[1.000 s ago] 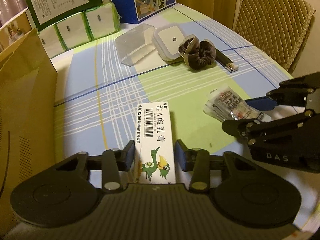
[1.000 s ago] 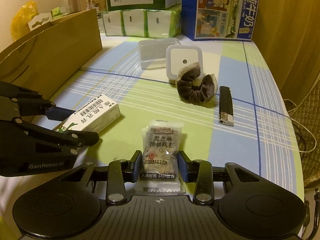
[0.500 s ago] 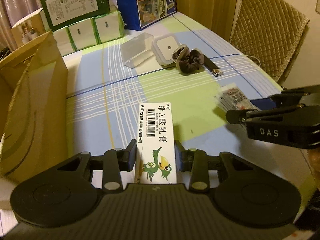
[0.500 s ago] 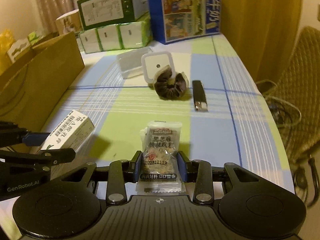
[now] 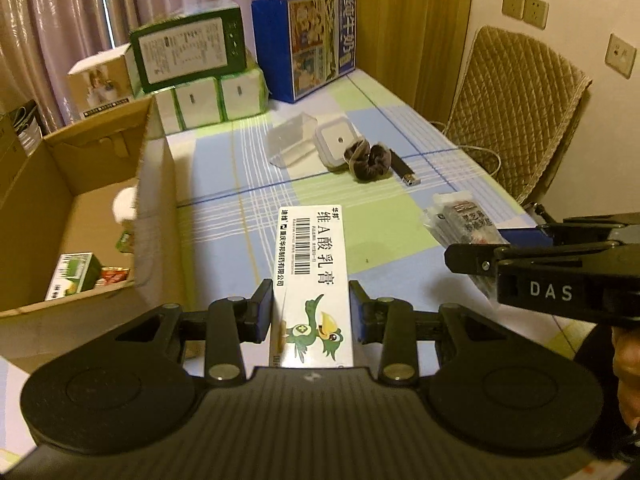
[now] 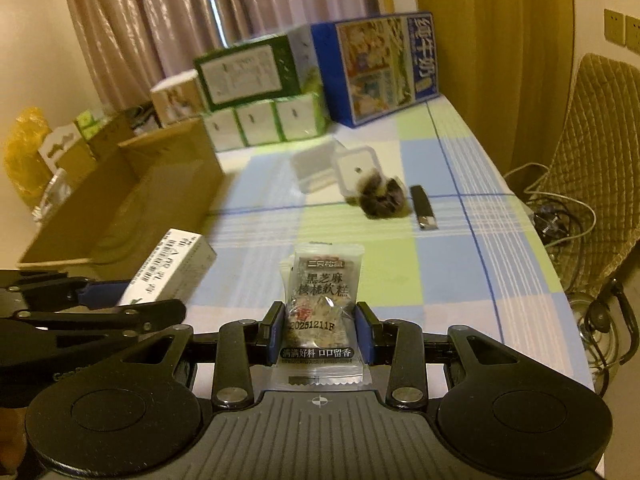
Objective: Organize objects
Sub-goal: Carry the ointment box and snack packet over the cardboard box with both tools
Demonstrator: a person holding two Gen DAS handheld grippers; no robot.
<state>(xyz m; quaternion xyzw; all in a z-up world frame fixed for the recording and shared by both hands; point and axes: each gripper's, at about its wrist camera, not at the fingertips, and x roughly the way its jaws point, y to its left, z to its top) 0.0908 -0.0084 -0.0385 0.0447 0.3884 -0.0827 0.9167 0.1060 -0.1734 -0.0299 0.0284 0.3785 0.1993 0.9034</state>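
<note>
While your left gripper clamps its fingers on a white ointment box, your right gripper pinches a snack packet above the checked tabletop.

A table covered with a blue, green and white checked cloth is seen under dim, warm light. Pinkish curtains are hung behind its far end, and a yellow-brown curtain beside them. A quilted tan chair is set at the table's side against a pale wall fitted with socket plates.
</note>
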